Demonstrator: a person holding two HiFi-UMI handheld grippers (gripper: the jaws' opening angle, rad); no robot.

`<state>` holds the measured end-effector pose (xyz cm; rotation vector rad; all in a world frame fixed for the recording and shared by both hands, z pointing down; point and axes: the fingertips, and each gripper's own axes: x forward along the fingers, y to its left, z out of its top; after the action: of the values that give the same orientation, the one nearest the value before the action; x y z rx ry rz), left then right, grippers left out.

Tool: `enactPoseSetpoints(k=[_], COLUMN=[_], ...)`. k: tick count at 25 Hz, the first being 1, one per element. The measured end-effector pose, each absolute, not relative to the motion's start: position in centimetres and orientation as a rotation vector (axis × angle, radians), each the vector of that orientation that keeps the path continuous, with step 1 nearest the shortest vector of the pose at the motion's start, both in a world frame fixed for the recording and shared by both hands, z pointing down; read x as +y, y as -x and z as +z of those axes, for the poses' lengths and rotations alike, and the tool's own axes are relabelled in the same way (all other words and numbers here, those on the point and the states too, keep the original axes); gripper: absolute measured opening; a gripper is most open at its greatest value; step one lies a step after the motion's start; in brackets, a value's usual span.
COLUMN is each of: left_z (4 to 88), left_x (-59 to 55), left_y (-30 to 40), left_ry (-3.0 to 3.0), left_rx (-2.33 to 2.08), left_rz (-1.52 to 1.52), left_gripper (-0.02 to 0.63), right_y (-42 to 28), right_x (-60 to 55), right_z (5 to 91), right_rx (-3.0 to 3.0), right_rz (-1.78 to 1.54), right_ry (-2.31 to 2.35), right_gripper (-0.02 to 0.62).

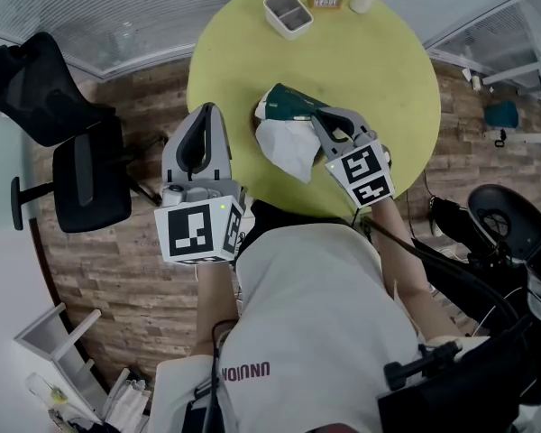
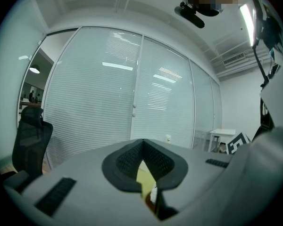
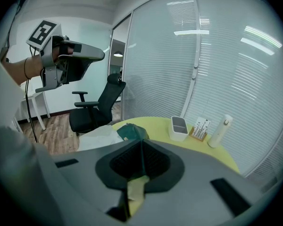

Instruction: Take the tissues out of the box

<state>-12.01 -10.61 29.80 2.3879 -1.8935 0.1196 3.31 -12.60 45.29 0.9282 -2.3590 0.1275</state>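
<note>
a round yellow-green table (image 1: 401,70) is seen from above. a dark green box (image 1: 293,102) lies on it, and a white tissue (image 1: 287,149) is spread just beside the box, toward the near edge. the right gripper (image 1: 318,119) is held by the box, its jaws closed on nothing. the left gripper (image 1: 206,108) is held at the table's left edge, its jaws also closed and empty.

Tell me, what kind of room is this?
Most likely an office meeting room: it has glass walls with blinds, a black office chair and a round yellow-green table.
</note>
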Motion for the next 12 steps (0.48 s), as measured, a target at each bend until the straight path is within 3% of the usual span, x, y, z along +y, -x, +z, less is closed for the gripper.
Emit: enactPoseSetpoints(k=[12], left_z=[29.76], left_x=[-10.63], left_y=[12.1], left_ry=[-2.385], left_rx=[-1.901], left_rz=[0.12], left_gripper=[0.012], right_y=[-3.43], right_x=[-13.03], right_z=[44.89], right_rx=[-2.364], right_rz=[0.114], right_ry=[-0.949], right_gripper=[0.029])
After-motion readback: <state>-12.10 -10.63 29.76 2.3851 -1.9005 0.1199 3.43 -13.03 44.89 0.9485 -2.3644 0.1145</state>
